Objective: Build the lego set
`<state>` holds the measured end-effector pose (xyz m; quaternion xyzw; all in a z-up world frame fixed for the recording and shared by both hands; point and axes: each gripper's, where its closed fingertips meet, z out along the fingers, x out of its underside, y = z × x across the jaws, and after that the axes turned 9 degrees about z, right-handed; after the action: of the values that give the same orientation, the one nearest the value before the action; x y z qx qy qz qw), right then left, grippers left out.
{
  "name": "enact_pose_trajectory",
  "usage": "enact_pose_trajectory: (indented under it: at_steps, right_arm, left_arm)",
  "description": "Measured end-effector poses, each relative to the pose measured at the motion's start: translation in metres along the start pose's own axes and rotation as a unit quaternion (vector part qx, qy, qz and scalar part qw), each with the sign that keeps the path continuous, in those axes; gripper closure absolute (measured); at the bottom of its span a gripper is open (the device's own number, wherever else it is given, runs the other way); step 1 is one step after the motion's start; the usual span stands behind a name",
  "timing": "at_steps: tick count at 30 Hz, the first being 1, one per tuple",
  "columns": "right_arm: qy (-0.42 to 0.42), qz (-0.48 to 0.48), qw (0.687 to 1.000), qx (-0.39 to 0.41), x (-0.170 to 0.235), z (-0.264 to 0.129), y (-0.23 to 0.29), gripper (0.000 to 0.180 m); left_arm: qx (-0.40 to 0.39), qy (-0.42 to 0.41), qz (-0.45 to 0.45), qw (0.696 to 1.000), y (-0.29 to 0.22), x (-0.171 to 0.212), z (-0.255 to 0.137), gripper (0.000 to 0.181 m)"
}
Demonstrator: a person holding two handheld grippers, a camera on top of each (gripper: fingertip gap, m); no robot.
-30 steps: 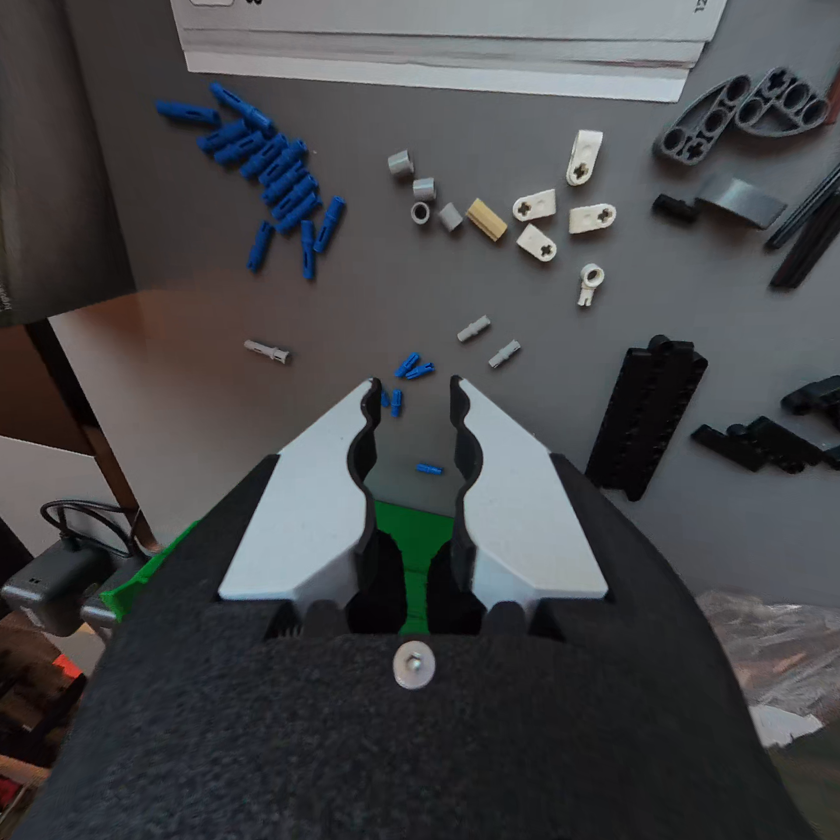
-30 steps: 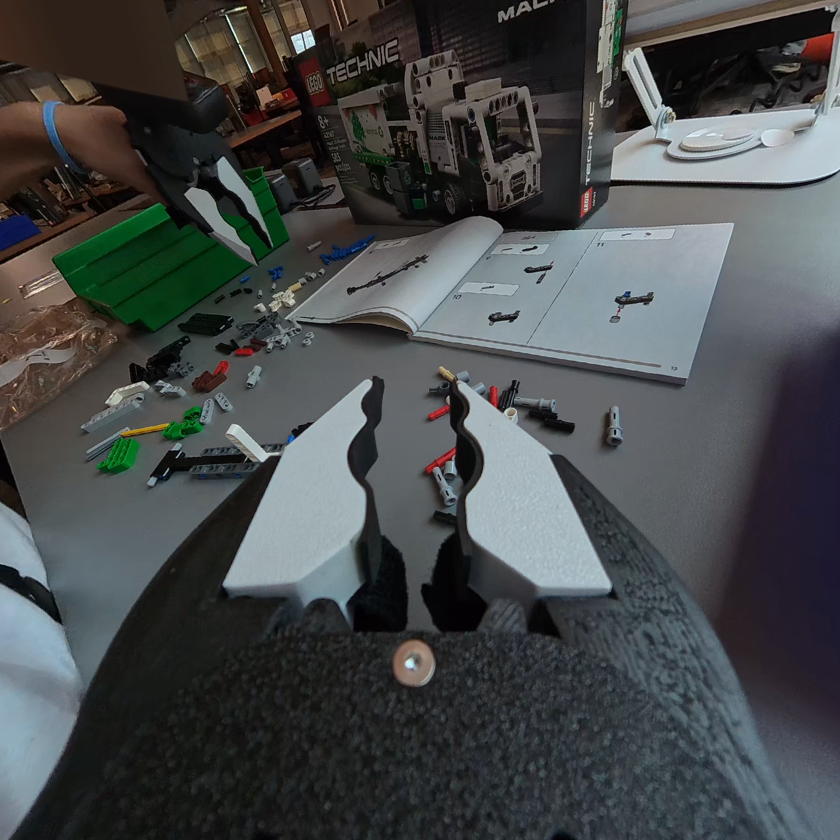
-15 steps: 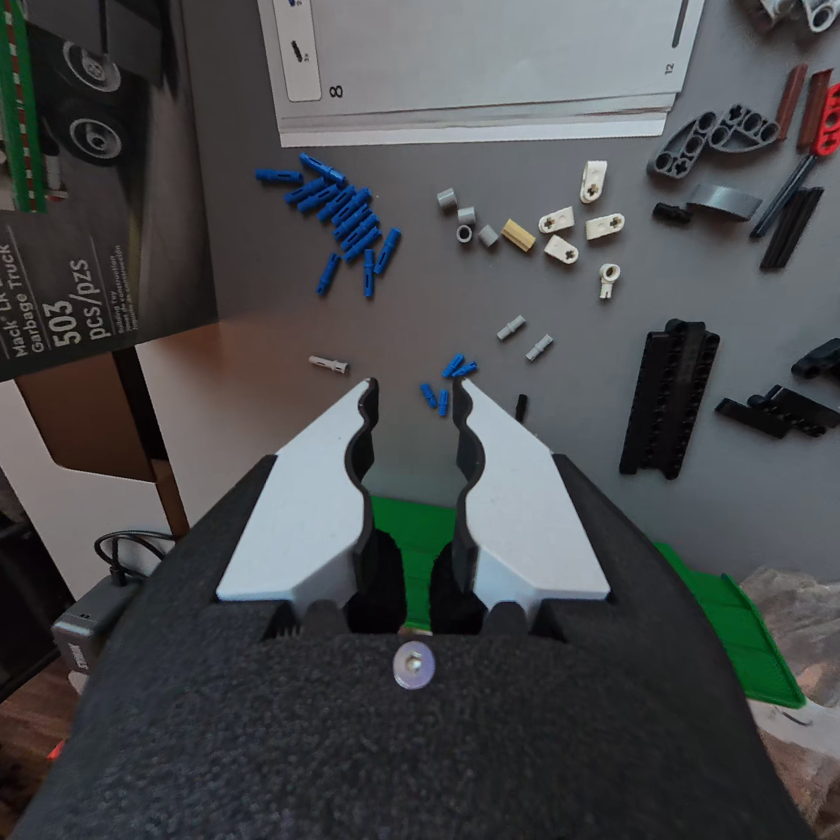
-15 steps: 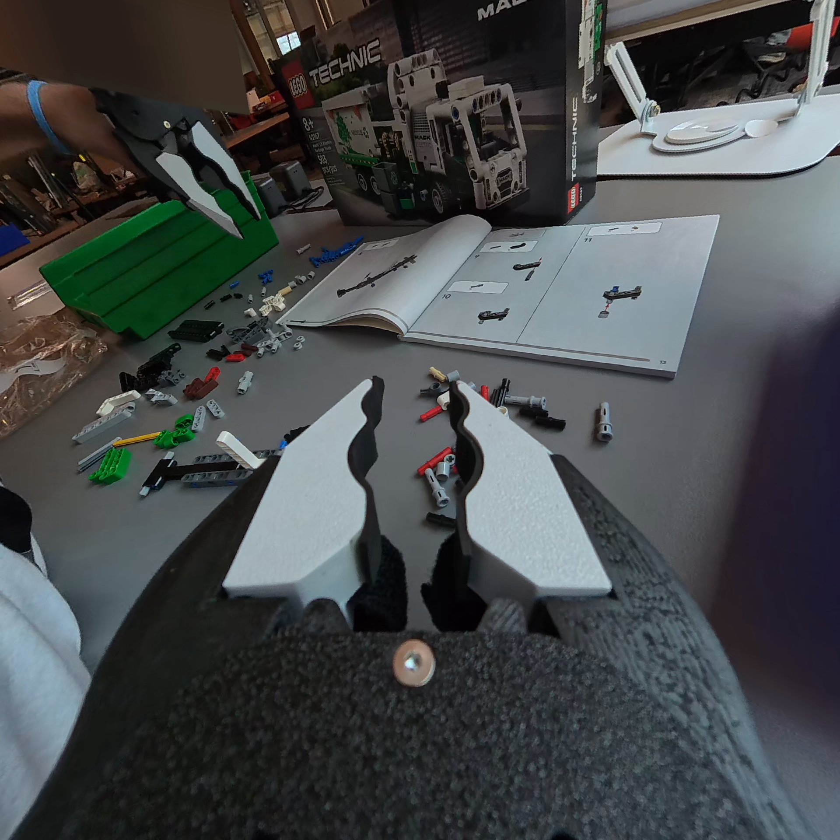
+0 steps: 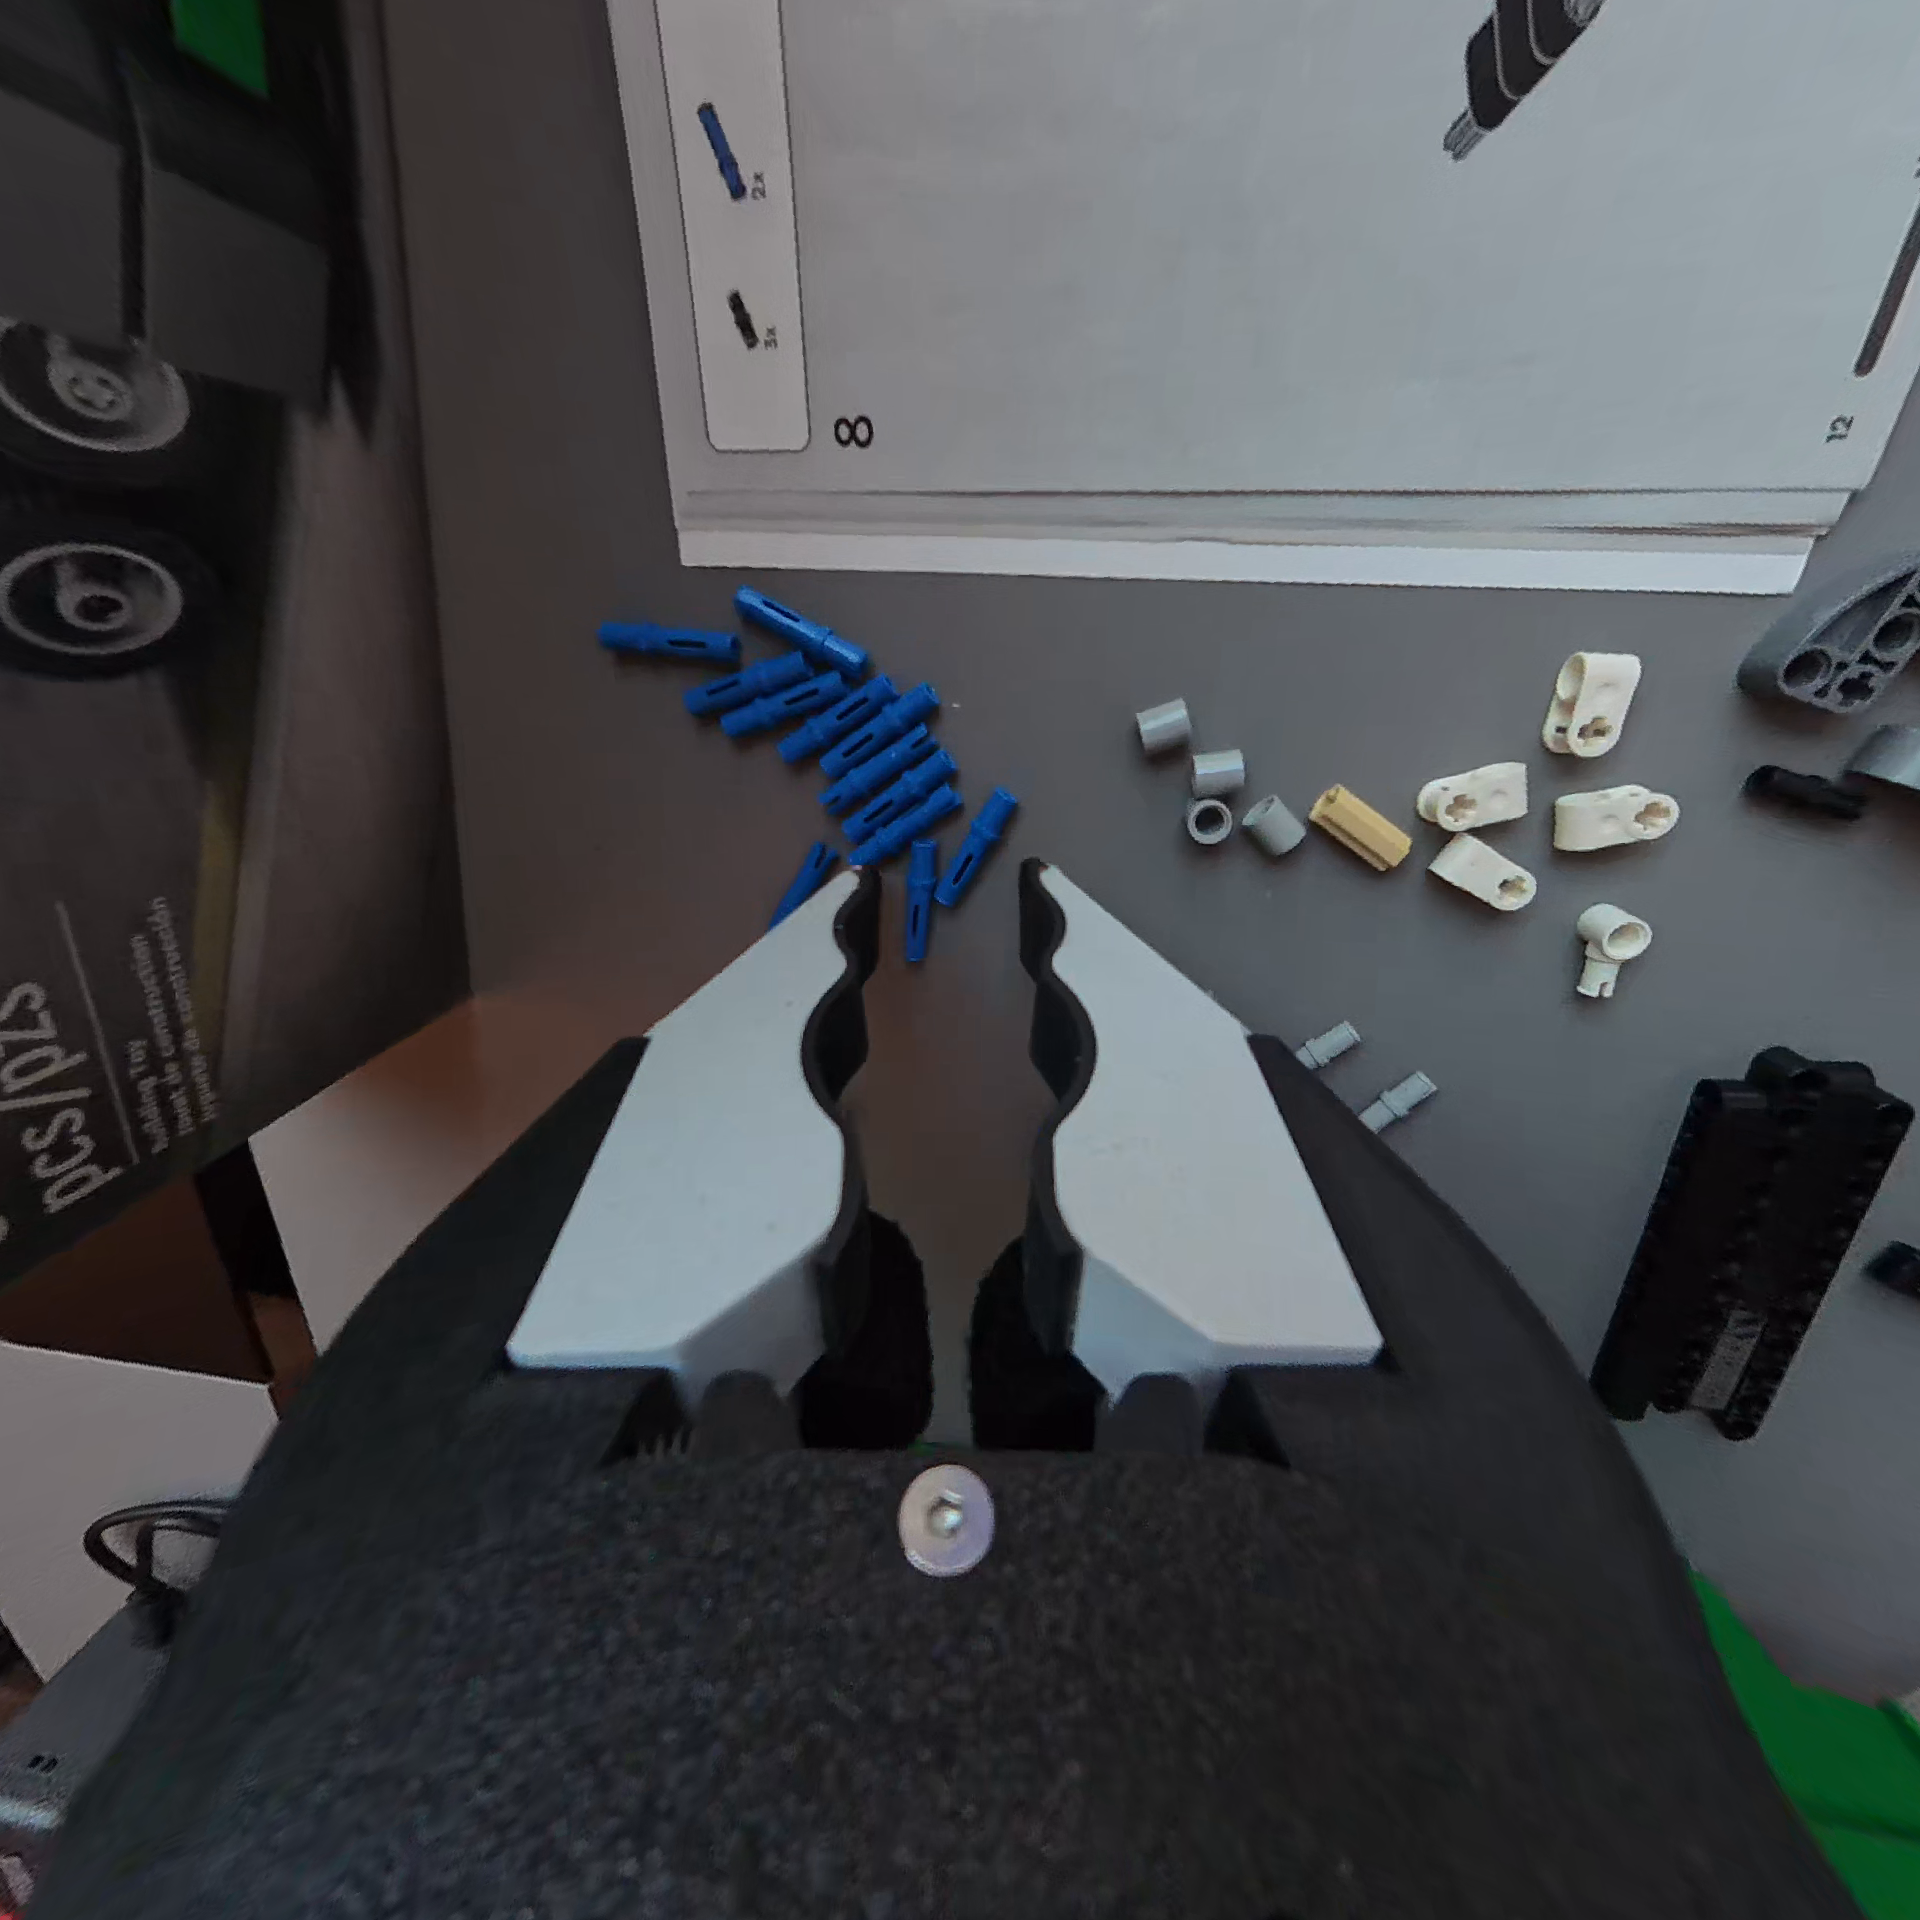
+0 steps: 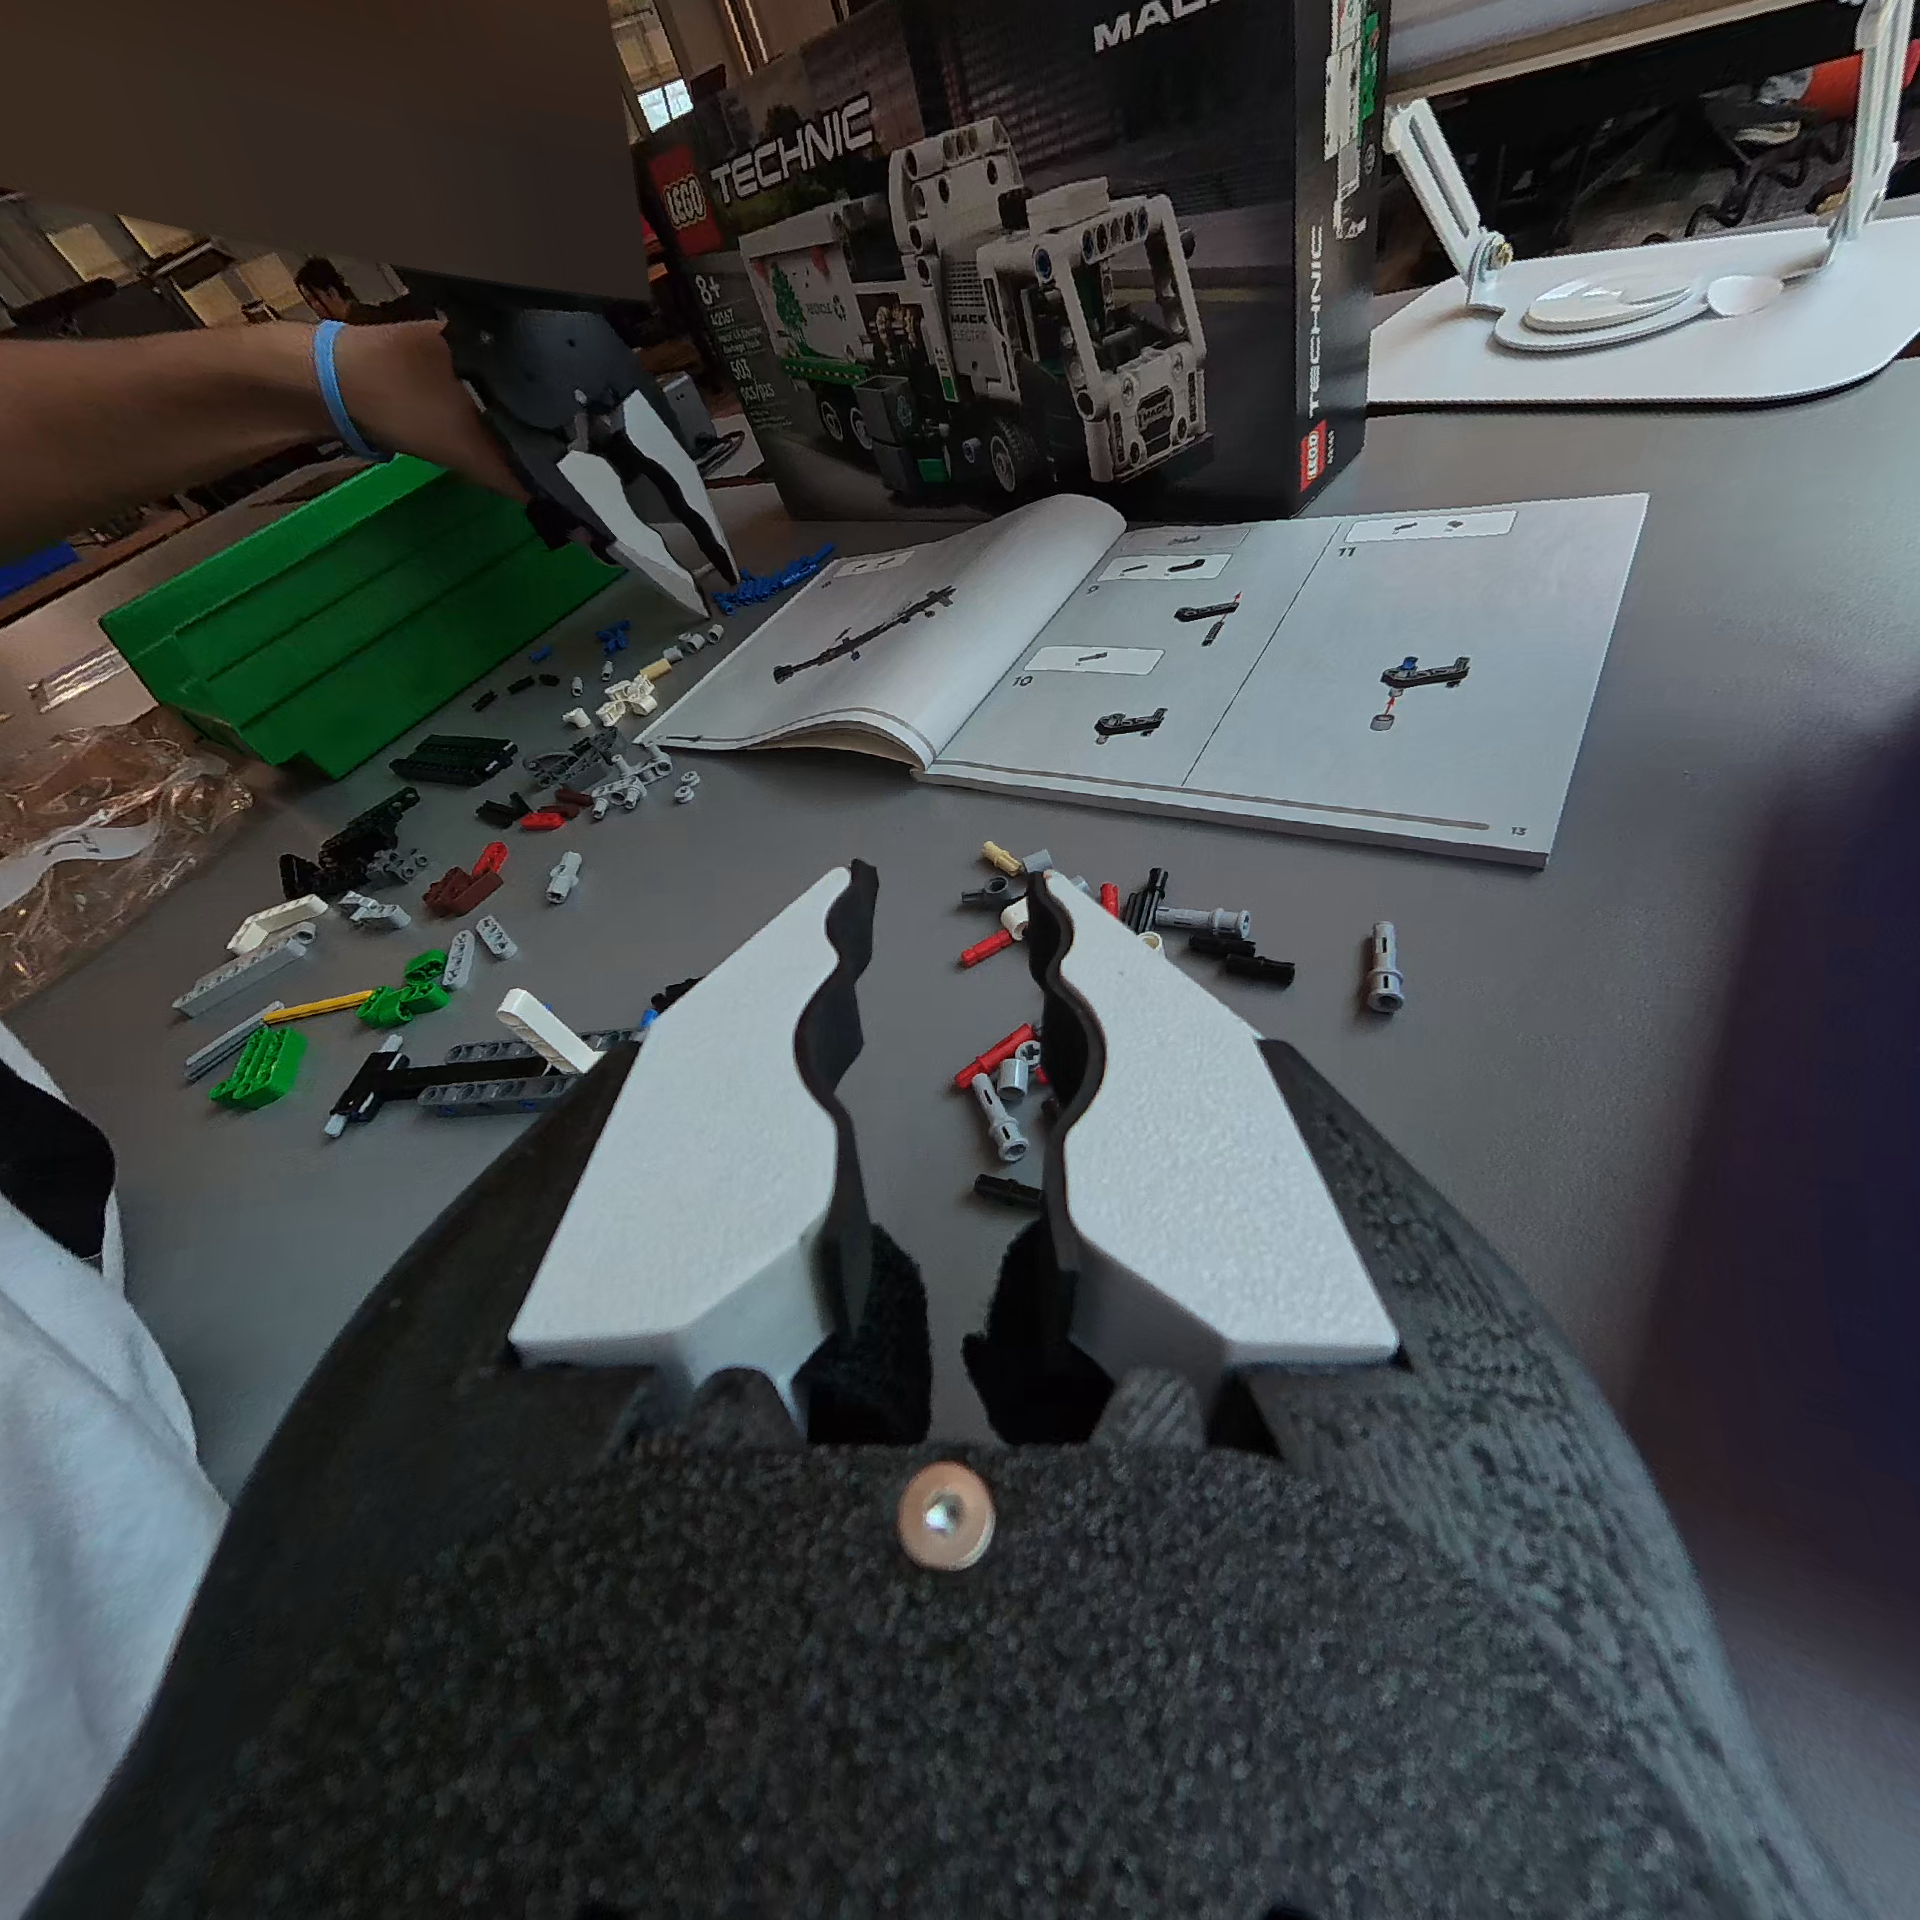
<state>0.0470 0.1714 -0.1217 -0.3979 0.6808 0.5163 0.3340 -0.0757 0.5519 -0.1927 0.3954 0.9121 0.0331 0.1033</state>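
My left gripper (image 5: 948,878) is open and empty, its tips just above the near edge of a pile of blue pins (image 5: 862,743) on the grey table. It also shows in the right wrist view (image 6: 712,592), tilted down at the blue pins (image 6: 774,582). Grey bushes (image 5: 1210,774), a tan connector (image 5: 1359,827) and white connectors (image 5: 1538,805) lie to the right. My right gripper (image 6: 951,878) is open and empty, hovering over loose red, grey and black pins (image 6: 1003,1081). An open instruction booklet (image 6: 1226,665) lies beyond them.
The set's box (image 6: 1039,281) stands behind the booklet. A green tray (image 6: 343,623) and clear plastic bags (image 6: 94,800) sit at the left. Black beams (image 5: 1745,1236) lie right of the left gripper. A part-built grey and black assembly (image 6: 468,1081) and green pieces (image 6: 260,1065) lie front left. Spacing between my two grippers at the tips: around 40 centimeters. My left gripper is the nearer one to the tan connector (image 5: 1359,827): about 5 centimeters, against 35 centimeters.
My left gripper has moved forward and down from near the green tray to the pile of blue pins. My right gripper has barely moved. Both stay open.
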Motion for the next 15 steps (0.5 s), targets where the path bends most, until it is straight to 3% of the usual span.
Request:
enact_pose_trajectory:
  at_steps: [5,15]
  right_arm:
    - [-0.002,0.004,1.000,-0.002,-0.001,-0.001,0.000,0.151]
    - [-0.004,-0.001,1.000,-0.008,-0.001,-0.001,0.003,0.151]
  left_arm:
    - [0.014,-0.007,-0.003,1.000,-0.003,-0.003,0.002,0.171]
    - [-0.006,-0.006,0.017,1.000,-0.011,-0.010,-0.008,0.172]
